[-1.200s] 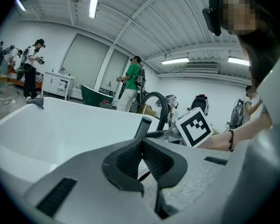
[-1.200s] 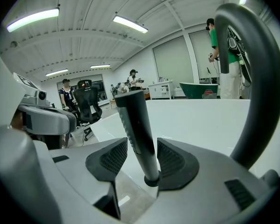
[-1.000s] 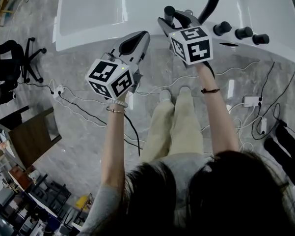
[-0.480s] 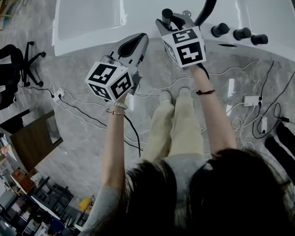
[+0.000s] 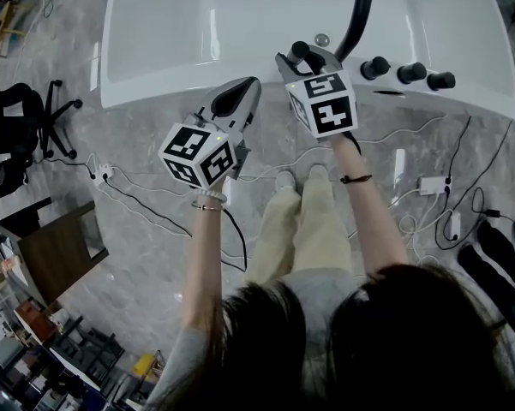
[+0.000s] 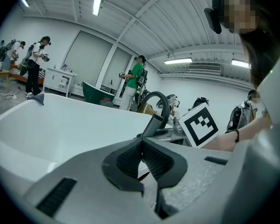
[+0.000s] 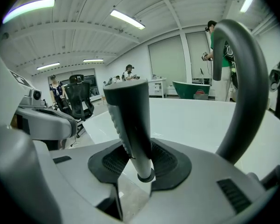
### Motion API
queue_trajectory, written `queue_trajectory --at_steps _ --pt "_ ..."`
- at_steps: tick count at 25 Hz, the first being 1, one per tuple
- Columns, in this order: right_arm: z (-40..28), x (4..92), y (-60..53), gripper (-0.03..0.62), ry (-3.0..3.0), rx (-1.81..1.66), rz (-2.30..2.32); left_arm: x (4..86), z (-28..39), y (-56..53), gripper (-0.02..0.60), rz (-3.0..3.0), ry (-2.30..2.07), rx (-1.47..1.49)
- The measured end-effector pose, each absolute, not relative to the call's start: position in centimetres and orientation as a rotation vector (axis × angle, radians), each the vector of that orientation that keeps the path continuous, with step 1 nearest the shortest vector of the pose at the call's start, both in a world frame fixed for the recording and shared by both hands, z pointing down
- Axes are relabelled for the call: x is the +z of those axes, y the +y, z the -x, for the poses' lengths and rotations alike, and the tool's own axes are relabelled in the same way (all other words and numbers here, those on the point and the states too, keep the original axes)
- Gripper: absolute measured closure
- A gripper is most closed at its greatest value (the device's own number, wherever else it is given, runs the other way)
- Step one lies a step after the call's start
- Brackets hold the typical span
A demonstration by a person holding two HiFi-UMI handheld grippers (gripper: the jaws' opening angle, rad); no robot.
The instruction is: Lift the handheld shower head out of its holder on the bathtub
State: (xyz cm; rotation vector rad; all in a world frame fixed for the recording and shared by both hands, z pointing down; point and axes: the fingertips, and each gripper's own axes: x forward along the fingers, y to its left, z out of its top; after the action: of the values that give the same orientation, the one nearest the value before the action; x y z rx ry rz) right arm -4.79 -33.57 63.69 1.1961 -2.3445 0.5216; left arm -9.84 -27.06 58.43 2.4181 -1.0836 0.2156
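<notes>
Nearest, the person's legs (image 5: 304,221) over grey floor (image 5: 137,255). Just beyond, at the near rim of the tub (image 5: 180,32), the left gripper (image 6: 140,143): jaws together, nothing between them, tips left of the shower head and apart from it. To its right, the right gripper (image 7: 139,158), clamped on the shower head (image 7: 130,115): pads pressed against both sides of the handle's lower part, handle upright between them, ringed bottom end showing just below the pads. Impossible to tell whether that end sits in a holder. Just right of the handle and beyond it, a black arched pipe (image 5: 360,7) rising over the tub. Farther right along the rim, three black knobs (image 5: 409,73) in a row. Far off across the hall, a person in green (image 6: 136,80).
</notes>
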Motion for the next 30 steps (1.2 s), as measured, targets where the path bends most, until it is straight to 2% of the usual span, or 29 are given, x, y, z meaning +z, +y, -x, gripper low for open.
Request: queue_trajectory --at_steps 30 --pt "2.7 51.4 -30.0 0.462 -2.452 0.418 -1.187 49.3 7.7 -25.8 0.575 -2.513 -1.082 0.157"
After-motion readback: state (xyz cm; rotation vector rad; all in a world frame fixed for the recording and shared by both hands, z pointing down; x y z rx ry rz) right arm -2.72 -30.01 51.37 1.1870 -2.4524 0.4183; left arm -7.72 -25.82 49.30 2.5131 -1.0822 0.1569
